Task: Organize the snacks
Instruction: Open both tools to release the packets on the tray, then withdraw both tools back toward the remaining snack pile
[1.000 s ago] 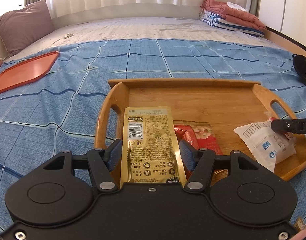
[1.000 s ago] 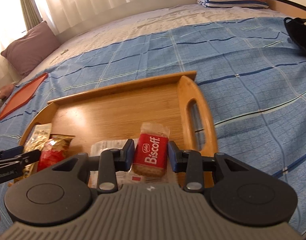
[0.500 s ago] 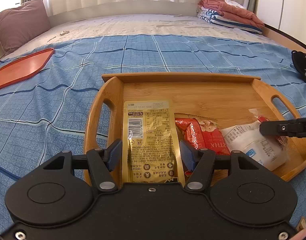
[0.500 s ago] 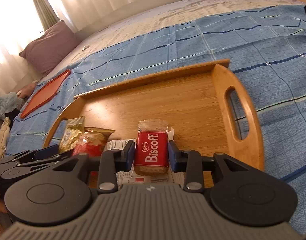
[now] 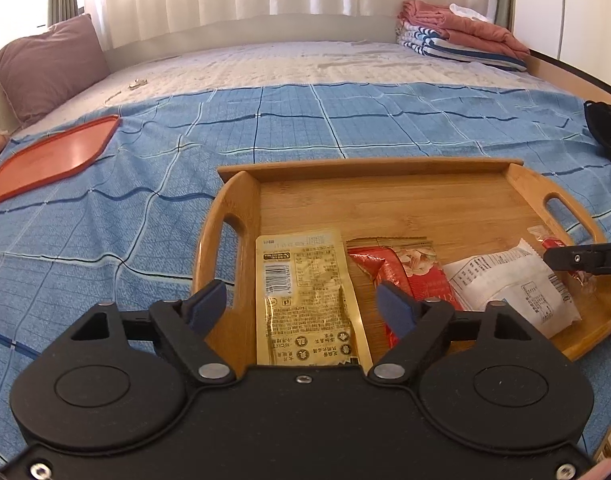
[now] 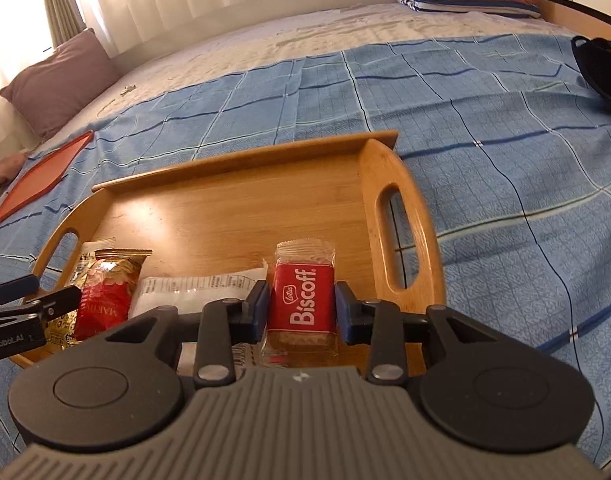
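Observation:
A wooden tray (image 5: 385, 200) with handles lies on the blue bed cover. In it lie a gold packet (image 5: 305, 292), a red packet (image 5: 409, 272) and a white packet (image 5: 509, 284). My left gripper (image 5: 303, 304) is open, its fingers apart on either side of the gold packet, which lies flat on the tray. My right gripper (image 6: 303, 304) is shut on a red Biscoff biscuit packet (image 6: 301, 300), held just over the tray (image 6: 233, 208) beside the white packet (image 6: 197, 292). The red packet (image 6: 105, 296) shows at the left there.
An orange lid (image 5: 53, 156) lies on the bed at the left. A mauve pillow (image 5: 49, 68) sits at the far left, folded blankets (image 5: 461, 36) at the far right. A black object (image 5: 605, 128) lies at the right edge.
My left gripper's fingers have opened wider and let go of the gold packet, which now lies flat on the tray. My right gripper still holds the Biscoff packet and has shifted slightly.

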Action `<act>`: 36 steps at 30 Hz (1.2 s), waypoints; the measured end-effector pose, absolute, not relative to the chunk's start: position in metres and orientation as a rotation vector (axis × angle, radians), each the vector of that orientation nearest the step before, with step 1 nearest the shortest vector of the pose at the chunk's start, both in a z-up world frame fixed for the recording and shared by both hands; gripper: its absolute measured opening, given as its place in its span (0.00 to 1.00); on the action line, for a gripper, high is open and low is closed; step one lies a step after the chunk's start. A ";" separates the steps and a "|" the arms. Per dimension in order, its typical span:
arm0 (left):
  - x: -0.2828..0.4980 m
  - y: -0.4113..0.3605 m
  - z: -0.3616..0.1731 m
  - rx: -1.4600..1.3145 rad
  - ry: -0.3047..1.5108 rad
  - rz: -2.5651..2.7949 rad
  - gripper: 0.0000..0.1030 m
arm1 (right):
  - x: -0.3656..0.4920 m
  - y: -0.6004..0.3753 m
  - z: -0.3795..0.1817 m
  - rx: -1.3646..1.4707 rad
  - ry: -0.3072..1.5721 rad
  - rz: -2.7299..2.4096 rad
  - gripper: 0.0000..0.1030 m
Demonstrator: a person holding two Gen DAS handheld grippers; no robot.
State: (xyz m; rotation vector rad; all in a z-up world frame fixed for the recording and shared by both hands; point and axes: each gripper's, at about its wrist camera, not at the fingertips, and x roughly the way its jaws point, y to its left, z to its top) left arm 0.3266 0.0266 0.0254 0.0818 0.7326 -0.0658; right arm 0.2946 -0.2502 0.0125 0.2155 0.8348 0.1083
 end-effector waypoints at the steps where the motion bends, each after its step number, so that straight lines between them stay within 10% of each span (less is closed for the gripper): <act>1: 0.325 0.026 0.026 0.083 0.729 -0.065 0.83 | 0.294 -0.250 0.011 0.216 0.836 0.112 0.39; 36: 0.187 0.028 0.129 0.072 0.604 -0.122 0.97 | 0.173 -0.250 0.115 0.159 0.648 0.216 0.83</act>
